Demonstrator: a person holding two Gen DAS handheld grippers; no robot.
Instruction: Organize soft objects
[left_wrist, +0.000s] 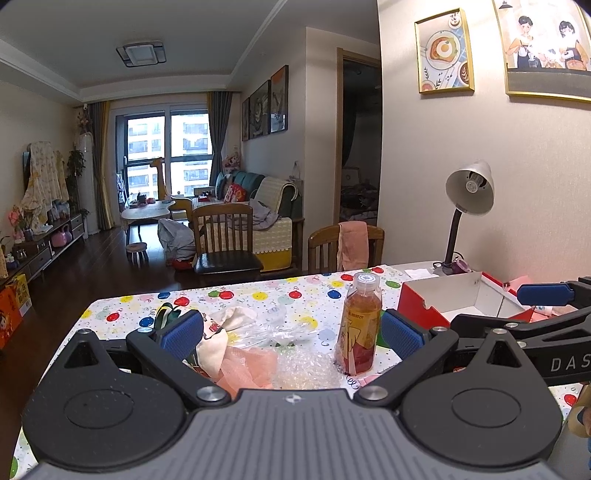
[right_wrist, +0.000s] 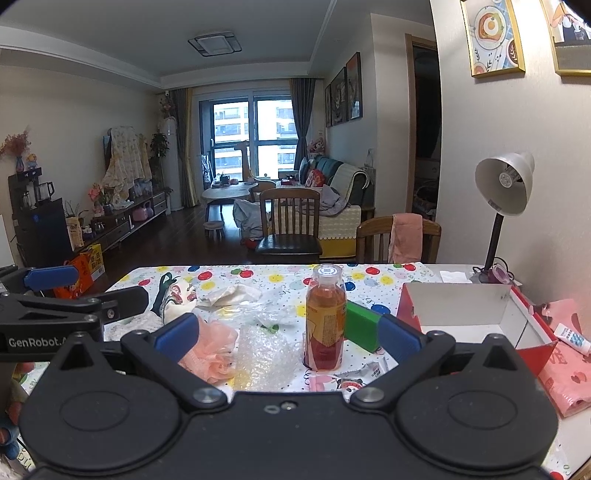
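Soft things lie on the dotted tablecloth (left_wrist: 258, 295): a pink mesh puff (right_wrist: 212, 350), bubble wrap (right_wrist: 266, 350), crumpled clear plastic (left_wrist: 280, 325), a printed cloth pouch (right_wrist: 177, 299) and white cloth (right_wrist: 229, 293). In the left wrist view the puff (left_wrist: 247, 369) and bubble wrap (left_wrist: 306, 369) sit between my left gripper's fingers. My left gripper (left_wrist: 291, 332) is open and empty above them. My right gripper (right_wrist: 288, 336) is open and empty, with the puff, the wrap and a drink bottle (right_wrist: 327, 317) ahead between its fingers.
A red box with white inside (right_wrist: 465, 310) stands open at the right. A green block (right_wrist: 364, 325) lies behind the bottle. A pink bag (right_wrist: 565, 373) and tube (right_wrist: 572, 338) lie at far right. A desk lamp (right_wrist: 502, 192) stands by the wall. Chairs (right_wrist: 290, 221) stand beyond the table.
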